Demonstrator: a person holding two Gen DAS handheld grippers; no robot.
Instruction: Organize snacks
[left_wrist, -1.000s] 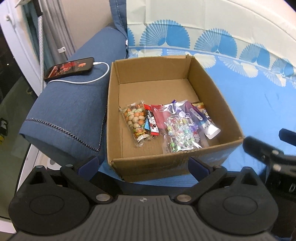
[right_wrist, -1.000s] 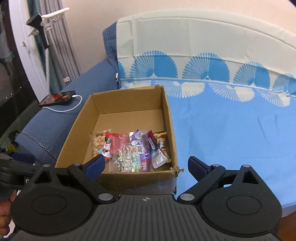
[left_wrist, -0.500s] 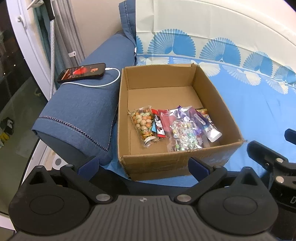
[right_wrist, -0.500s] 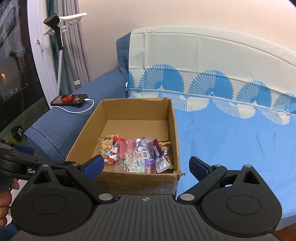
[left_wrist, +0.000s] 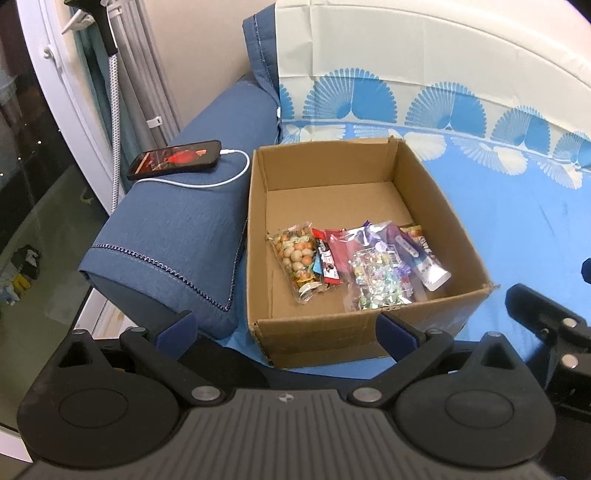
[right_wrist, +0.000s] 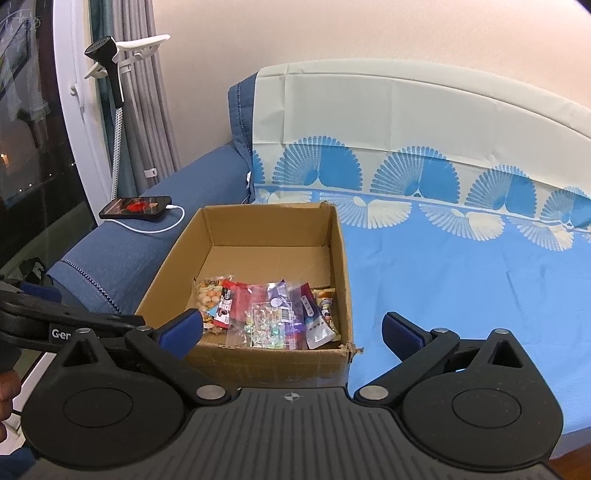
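Note:
An open cardboard box (left_wrist: 439, 199) stands on the blue sofa cover and also shows in the right wrist view (right_wrist: 338, 258). Several snack packets lie side by side at its near end: a bag of round nuts (left_wrist: 297, 254), a red packet (left_wrist: 330, 254), a clear bag of shiny candies (left_wrist: 378, 278) and a purple-and-white pouch (left_wrist: 417, 254). My left gripper (left_wrist: 286, 326) is open and empty, in front of the box's near wall. My right gripper (right_wrist: 291, 328) is open and empty, also in front of the box.
A phone (left_wrist: 175, 160) on a white charging cable lies on the blue sofa armrest (left_wrist: 173, 240) left of the box. The blue patterned cover (right_wrist: 461, 277) stretches to the right. A glass door and a garment steamer (right_wrist: 110, 62) stand at far left.
Both grippers have drawn back and up from the box, so it looks smaller and farther. The snacks have not moved.

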